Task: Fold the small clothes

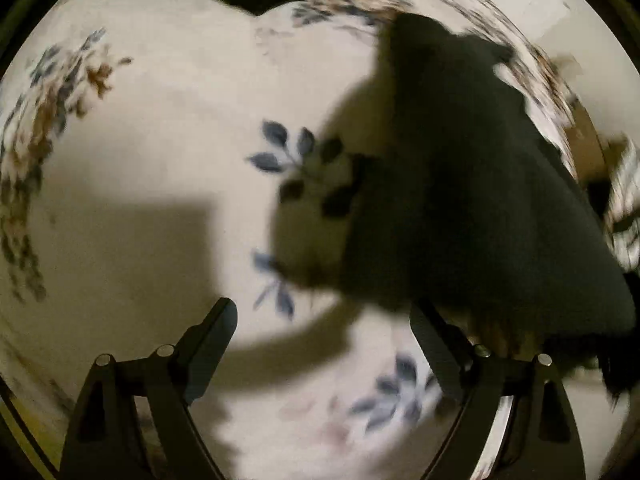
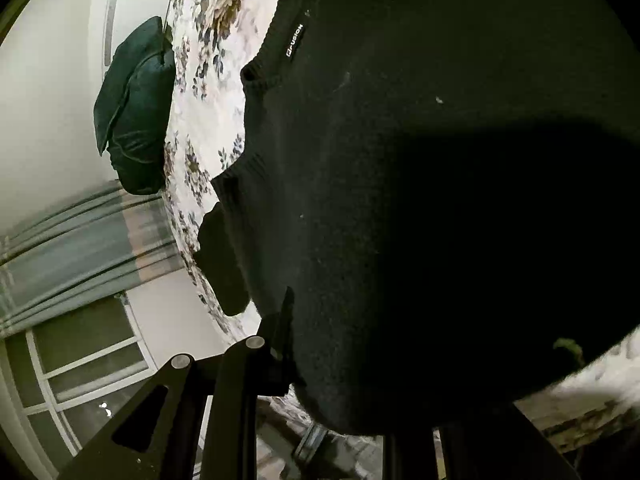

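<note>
The left gripper (image 1: 324,320) has its fingers spread wide apart over the floral bedsheet (image 1: 160,128) and holds nothing. Its right finger (image 1: 436,344) sits just beside the lower edge of a black garment (image 1: 472,200), which is blurred and hangs above the bedsheet, to the right of the blue leaf print.

In the right wrist view, the black sweater (image 2: 420,160) fills most of the frame and drapes over the right gripper (image 2: 344,360). Only the left finger (image 2: 286,320) shows, pressed against the knit; the other is hidden, so whether it pinches the cloth cannot be told. A dark green pillow (image 2: 134,108) stands at the far edge of the bedsheet (image 2: 216,92), left of the sweater.
</note>
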Demonstrator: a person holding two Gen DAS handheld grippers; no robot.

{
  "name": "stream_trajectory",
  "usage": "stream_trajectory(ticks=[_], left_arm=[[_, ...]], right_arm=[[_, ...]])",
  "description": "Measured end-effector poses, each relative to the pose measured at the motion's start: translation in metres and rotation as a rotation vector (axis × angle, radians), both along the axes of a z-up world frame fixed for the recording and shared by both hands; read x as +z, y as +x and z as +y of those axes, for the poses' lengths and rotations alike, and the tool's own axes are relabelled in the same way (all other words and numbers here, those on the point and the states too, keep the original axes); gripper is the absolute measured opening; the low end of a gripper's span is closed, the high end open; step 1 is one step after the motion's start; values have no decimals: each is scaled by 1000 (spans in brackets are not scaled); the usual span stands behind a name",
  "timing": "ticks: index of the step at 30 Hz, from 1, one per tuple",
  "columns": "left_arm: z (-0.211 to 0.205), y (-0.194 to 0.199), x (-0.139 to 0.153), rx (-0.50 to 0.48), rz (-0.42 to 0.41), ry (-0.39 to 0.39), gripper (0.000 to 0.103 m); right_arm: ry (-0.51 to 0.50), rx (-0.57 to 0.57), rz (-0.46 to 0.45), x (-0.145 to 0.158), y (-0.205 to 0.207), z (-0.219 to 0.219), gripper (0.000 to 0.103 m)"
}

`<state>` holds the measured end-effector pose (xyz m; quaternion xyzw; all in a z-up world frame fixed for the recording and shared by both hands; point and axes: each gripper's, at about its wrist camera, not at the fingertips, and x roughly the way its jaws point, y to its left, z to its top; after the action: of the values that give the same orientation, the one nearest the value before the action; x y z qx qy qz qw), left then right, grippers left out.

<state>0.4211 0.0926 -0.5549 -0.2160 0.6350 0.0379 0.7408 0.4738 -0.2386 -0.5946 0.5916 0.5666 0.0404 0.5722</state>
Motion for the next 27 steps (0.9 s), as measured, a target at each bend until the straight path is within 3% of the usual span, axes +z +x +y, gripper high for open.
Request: stream_trajectory(ticks=[3,5,6,7,10,13,17,20,24,27], left_arm=[[18,6,-10,97,15,3,90],[26,-2,-5,88,32,19,90],[30,-12,0,65,49,30,90],[33,-21,4,46,66,40,90],[41,-47,26,-3,117,60,89],[35,-45,61,-54,90,66,89],[-5,3,112,-175,-42,55,89],[-41,57,126,-259,-130,34,89],[-76,139,102,-343,-177,46,89],[-92,185,74,-385,-161,94,89]], right_arm=[[-22,34,8,-2,-2,1,21],[-32,88,32,-14,-6,5,22],[-49,133,64,-24,-9,8,29],[-68,161,92,-31,-12,8,47],[-159,244,152,-41,-28,6,77],[-182,291,147,-32,-40,3,85],[-229,386,108,4,-52,-7,85],[-326,401,34,45,-44,-36,85],[-464,311,-55,86,-7,-99,85],[-587,202,-84,88,29,-160,85]])
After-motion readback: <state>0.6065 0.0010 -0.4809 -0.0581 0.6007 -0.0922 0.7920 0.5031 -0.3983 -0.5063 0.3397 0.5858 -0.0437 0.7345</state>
